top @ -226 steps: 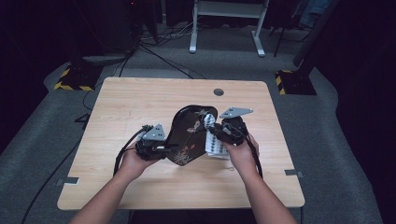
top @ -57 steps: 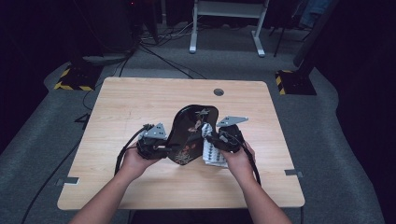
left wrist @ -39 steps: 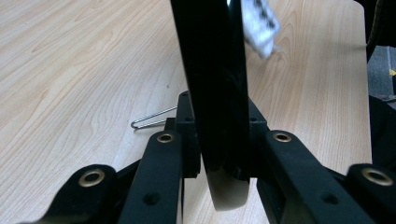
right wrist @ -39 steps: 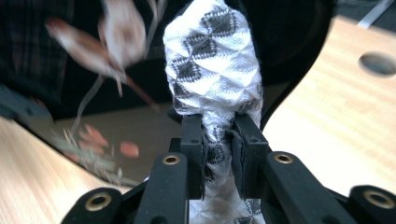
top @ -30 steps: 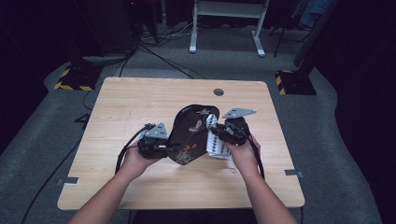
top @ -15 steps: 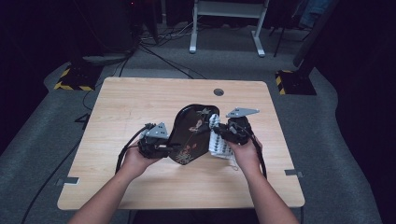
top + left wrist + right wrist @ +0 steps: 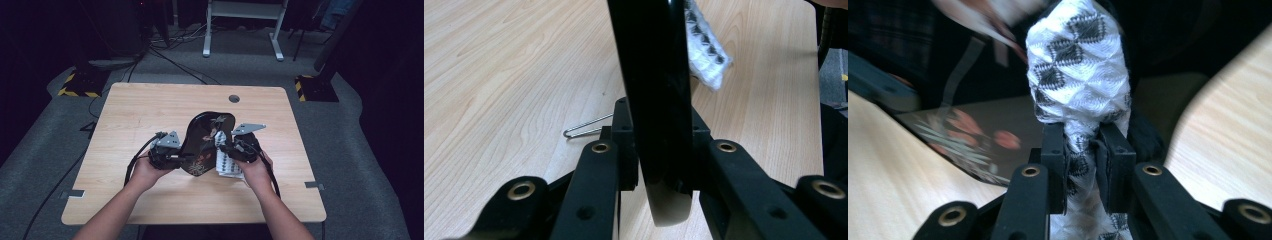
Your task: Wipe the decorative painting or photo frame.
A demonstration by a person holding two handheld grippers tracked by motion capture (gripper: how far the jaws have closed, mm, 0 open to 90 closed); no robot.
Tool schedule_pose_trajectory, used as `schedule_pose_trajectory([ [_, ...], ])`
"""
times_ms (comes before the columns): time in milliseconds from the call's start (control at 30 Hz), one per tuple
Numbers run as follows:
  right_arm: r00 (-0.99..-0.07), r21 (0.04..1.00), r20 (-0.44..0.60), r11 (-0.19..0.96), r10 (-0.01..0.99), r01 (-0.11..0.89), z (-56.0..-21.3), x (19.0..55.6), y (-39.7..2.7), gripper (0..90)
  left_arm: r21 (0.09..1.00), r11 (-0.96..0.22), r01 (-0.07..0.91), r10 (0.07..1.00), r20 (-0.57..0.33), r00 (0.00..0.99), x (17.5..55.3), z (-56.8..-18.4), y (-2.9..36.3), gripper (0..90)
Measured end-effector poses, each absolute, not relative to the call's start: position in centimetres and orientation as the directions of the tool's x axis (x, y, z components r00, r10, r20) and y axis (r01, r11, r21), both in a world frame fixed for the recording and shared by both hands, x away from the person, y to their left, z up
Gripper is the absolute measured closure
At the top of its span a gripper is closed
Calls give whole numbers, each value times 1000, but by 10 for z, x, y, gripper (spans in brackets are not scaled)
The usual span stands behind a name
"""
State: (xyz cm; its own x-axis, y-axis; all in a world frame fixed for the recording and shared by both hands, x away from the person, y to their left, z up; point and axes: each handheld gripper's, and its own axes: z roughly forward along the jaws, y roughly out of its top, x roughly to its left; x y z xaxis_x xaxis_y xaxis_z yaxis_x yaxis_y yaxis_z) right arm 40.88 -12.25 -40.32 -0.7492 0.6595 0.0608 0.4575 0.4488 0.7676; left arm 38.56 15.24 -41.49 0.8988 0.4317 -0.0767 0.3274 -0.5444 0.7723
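The tray [image 7: 205,142] is a black, glossy, elongated piece with a floral pattern on its face. It stands near the middle of the table [image 7: 150,107], lifted and tilted on edge. In the high view its long axis runs from the near edge by the hands up and away toward the table's far side, leaning slightly to the right. The broad rounded end points away from the person; the narrower end points toward the person.

The left gripper [image 7: 172,159] grips the tray at its near left rim. In the left gripper view the tray [image 7: 656,100] rises edge-on between the two jaws, which are clamped narrow against both faces of the rim. A small bent wire clip [image 7: 586,127] lies flat on the table just beyond the jaws.

The right gripper [image 7: 227,149] holds a white cloth [image 7: 227,162] with a dark diamond pattern. In the right gripper view the cloth [image 7: 1075,75] is bunched and pinched between the narrow jaws, and it presses against the right side of the tray [image 7: 978,137]. The rest of the cloth hangs to the table beside the tray's near right edge.

Both forearms enter from the bottom of the high view and converge toward the tray. The left hand [image 7: 147,172] sits low at the tray's left; the right hand [image 7: 252,170] sits at its right, its gripper aimed inward at the tray face.
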Motion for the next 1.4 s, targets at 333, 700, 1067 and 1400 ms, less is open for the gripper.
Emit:
schedule_pose_trajectory([
  [333, -784, 764, 57, 479, 618, 433, -411, 399, -107, 770, 769, -547, 331, 436, -76, 897, 385, -415, 152, 764],
  [700, -800, 770, 49, 488, 598, 412, -406, 393, -98, 770, 770, -542, 337, 438, -84, 895, 386, -415, 151, 771],
  [1067, -795, 720, 58, 526, 603, 452, -445, 387, -93, 771, 770, -541, 339, 439, -85, 894, 386, -415, 151, 772],
  [1400, -794, 723, 48, 527, 606, 446, -436, 387, -94, 772, 771, -538, 341, 440, -89, 894, 386, -415, 151, 778],
])
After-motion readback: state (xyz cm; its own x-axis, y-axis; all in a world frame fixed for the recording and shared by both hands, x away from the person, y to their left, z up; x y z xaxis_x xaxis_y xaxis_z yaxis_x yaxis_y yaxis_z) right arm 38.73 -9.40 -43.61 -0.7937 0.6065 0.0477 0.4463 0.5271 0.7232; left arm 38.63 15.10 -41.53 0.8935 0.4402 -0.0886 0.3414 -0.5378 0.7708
